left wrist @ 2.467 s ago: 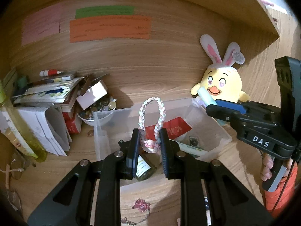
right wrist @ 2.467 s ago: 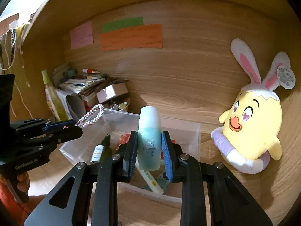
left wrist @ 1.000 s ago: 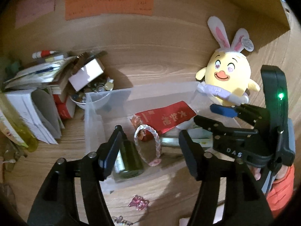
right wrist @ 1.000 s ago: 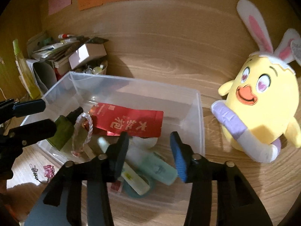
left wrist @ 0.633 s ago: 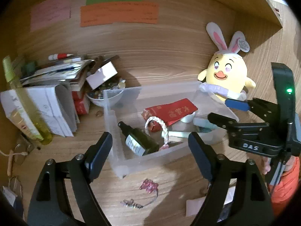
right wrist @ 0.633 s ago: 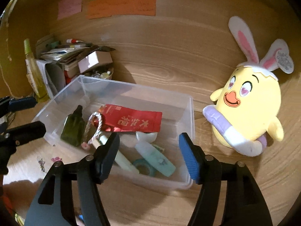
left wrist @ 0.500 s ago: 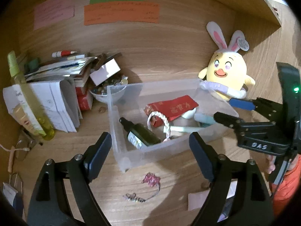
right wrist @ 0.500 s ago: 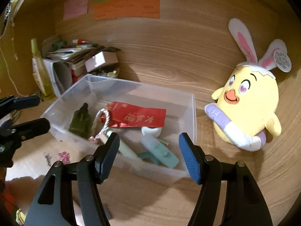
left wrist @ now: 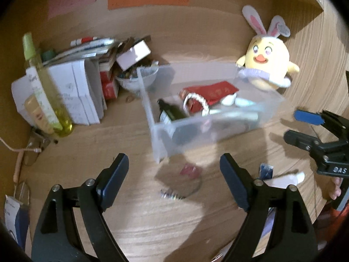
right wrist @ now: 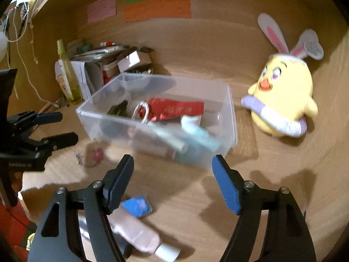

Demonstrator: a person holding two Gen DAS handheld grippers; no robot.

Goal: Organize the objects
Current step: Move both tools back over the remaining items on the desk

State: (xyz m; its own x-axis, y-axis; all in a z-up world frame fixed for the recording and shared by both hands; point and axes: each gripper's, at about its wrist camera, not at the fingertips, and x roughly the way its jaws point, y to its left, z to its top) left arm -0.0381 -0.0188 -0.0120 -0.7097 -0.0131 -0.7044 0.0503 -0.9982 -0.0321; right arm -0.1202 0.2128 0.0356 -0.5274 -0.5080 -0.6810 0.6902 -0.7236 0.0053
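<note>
Two grippers hang spread wide with nothing between their fingers: the left gripper point(left wrist: 174, 181) over bare wooden desk, the right gripper point(right wrist: 173, 183) above loose items. Nearest the right one, a pale pink tube point(right wrist: 139, 233) lies flat, its white cap toward the near right, its long axis running near-right to far-left; a small blue packet point(right wrist: 137, 206) sits touching its far end. Just beyond the left gripper lie a pink trinket point(left wrist: 189, 170) and a thin chain point(left wrist: 172, 194). Farther on stands the clear plastic bin point(right wrist: 231, 118), holding a dark green bottle point(left wrist: 172, 114) lying with its black cap toward the back wall, a braided loop point(left wrist: 195, 103), a red packet point(right wrist: 176, 109) and a mint-blue tube point(right wrist: 196, 131), blurred. Beyond the bin's right side sits a yellow chick plush point(right wrist: 285, 100); to its left, a stack of papers point(left wrist: 74, 87).
</note>
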